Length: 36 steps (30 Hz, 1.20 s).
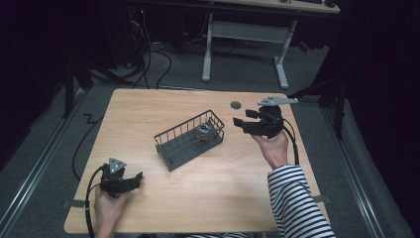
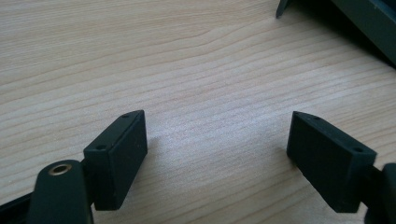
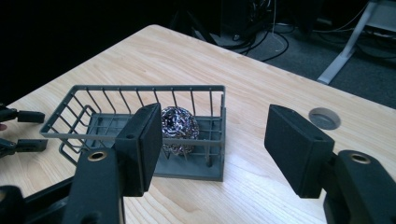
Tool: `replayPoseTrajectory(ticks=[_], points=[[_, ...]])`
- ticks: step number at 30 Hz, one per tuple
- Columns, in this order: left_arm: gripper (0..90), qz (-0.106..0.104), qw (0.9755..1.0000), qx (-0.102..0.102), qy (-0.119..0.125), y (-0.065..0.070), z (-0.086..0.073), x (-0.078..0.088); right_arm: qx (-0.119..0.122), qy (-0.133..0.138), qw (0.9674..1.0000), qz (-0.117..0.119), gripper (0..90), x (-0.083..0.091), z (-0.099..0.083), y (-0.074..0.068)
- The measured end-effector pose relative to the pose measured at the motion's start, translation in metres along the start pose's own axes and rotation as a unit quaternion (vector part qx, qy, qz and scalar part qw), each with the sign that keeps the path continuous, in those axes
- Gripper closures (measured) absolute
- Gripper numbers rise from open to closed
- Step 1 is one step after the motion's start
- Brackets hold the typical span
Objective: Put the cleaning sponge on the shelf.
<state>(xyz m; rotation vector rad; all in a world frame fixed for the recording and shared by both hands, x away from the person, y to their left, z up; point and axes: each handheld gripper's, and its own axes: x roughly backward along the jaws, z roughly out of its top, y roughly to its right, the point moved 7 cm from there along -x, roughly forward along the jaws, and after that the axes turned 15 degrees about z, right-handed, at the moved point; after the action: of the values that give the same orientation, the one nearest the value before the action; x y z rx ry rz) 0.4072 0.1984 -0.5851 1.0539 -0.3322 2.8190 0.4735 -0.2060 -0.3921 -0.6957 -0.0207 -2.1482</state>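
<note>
High view shows your right hand-held gripper (image 1: 241, 124), jaws apart and empty, just beside the near end of the basket (image 1: 189, 139) on the table (image 1: 208, 193), where the foil ball (image 1: 204, 132) lies. Your left hand-held gripper (image 1: 136, 179), also released, is well apart.

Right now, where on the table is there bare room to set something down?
Bare wood runs along the near edge of the table, between the left gripper and the striped sleeve. The far-left corner beyond the wire basket is bare too. It is tight between the basket's end holding the foil ball and the right gripper.
</note>
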Motion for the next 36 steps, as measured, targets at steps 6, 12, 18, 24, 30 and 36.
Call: replayPoseTrajectory(ticks=[6, 12, 18, 24, 30, 36], points=[[20.6, 0.0, 1.0, 0.0, 0.0, 0.0, 0.0, 0.0, -0.003, 0.02, 0.9998, -0.006, 37.6, 0.022, -0.002, 0.002], [20.5, 0.0, 1.0, 0.0, 0.0, 0.0, 0.0, 0.0, -0.008, 0.029, 0.9995, -0.011, 37.6, 0.036, -0.008, 0.006], [20.5, 0.0, 1.0, 0.0, 0.0, 0.0, 0.0, 0.0, -0.007, 0.035, 0.9992, -0.018, 37.6, 0.054, -0.015, 0.005], [20.6, -0.001, 1.0, 0.0, 0.0, 0.0, 0.0, 0.0, -0.01, 0.043, 0.9988, -0.02, 37.6, 0.066, -0.023, 0.003], [20.5, -0.001, 1.0, 0.0, 0.0, 0.0, 0.0, 0.0, -0.022, 0.053, 0.9981, -0.023, 37.6, 0.077, -0.037, 0.005], [20.5, -0.001, 1.0, 0.0, 0.0, 0.0, 0.0, 0.0, -0.018, 0.059, 0.9978, -0.024, 37.6, 0.086, -0.047, 0.0]])
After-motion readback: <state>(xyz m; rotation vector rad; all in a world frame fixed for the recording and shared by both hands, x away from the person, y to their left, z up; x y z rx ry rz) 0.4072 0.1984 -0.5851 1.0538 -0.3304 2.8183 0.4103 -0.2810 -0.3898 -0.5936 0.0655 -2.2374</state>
